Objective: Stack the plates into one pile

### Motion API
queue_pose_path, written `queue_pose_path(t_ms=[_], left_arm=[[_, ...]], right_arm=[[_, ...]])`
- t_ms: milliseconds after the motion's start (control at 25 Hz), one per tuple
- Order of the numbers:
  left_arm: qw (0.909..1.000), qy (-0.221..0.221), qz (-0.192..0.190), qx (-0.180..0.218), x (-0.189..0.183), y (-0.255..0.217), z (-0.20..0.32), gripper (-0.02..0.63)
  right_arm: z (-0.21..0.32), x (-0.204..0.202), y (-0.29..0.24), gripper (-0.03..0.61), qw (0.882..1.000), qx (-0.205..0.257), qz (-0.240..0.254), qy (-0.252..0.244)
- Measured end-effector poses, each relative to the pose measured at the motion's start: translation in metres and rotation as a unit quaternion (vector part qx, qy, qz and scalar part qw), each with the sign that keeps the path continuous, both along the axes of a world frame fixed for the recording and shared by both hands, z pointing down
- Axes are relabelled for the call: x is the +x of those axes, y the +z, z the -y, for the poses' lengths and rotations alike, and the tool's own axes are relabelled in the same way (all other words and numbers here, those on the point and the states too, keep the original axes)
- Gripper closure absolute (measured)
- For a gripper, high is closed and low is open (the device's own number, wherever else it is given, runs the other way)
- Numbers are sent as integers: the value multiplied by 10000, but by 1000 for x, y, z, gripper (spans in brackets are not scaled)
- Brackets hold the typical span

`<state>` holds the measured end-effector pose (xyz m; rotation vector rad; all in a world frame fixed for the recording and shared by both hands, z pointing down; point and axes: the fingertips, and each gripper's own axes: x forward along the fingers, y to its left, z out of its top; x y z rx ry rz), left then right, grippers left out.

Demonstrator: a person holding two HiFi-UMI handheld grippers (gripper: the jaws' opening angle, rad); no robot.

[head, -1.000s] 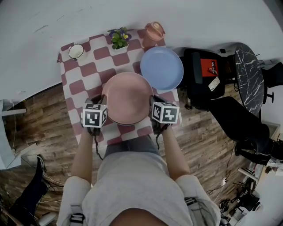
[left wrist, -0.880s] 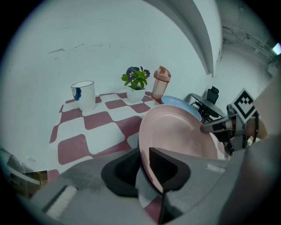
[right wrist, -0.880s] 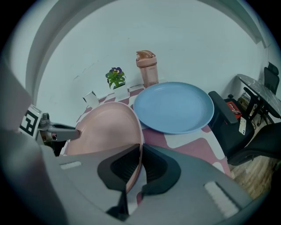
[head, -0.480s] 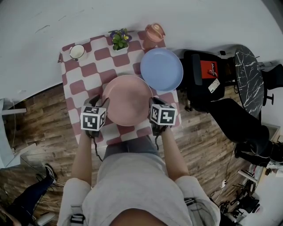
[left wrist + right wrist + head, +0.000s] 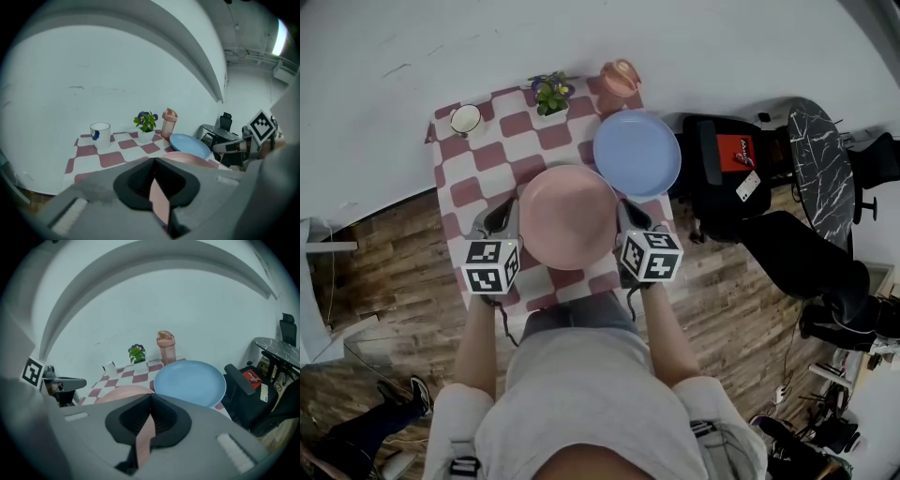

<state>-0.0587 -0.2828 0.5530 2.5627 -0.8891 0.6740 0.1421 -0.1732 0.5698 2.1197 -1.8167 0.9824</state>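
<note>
- Left tongs (image 5: pixel 501 223) and right tongs (image 5: pixel 630 221) have just been closing and now clench opposite rims of the pink plate (image 5: pixel 569 216), which sits just near-left of the blue plate (image 5: pixel 637 155).
- Nothing is stacked yet; the pink plate likely goes onto the blue plate.
- The blue plate reaches the desk (image 5: pixel 478 159) edge. A flower pot (image 5: pixel 549 94) and a bottle (image 5: pixel 618 78) stand just behind it, so the near-left approach looks open.

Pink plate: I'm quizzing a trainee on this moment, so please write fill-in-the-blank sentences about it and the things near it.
1. The left gripper and the right gripper are each shut on the ___ of the pink plate.
2. The blue plate has ___ lying on it.
3. The mug is mostly ___.
Missing words: rim; nothing; white.
</note>
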Motion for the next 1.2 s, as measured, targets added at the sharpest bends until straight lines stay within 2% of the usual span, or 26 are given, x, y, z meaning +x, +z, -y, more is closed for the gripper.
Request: queue_pose_path(t_ms=[200, 480, 880, 1040, 1200], left_arm=[[9960, -31, -554, 694, 4, -55, 0, 607], [9828, -67, -1146, 1449, 0, -126, -6, 607], [9613, -126, -1761, 2117, -20, -189, -36, 607], [9562, 11, -1908, 2218, -23, -198, -53, 607], [9517, -51, -2071, 2267, -26, -208, -63, 607]], right_arm=[[0, 2, -53, 578, 9964, 813, -203, 142], [-11, 2, -121, 578, 9821, 1643, -878, 283], [-44, -15, -194, 578, 9538, 2650, -1376, 332], [-61, -24, -205, 578, 9454, 2874, -1487, 385], [-78, -29, -219, 578, 9371, 3146, -1441, 466]])
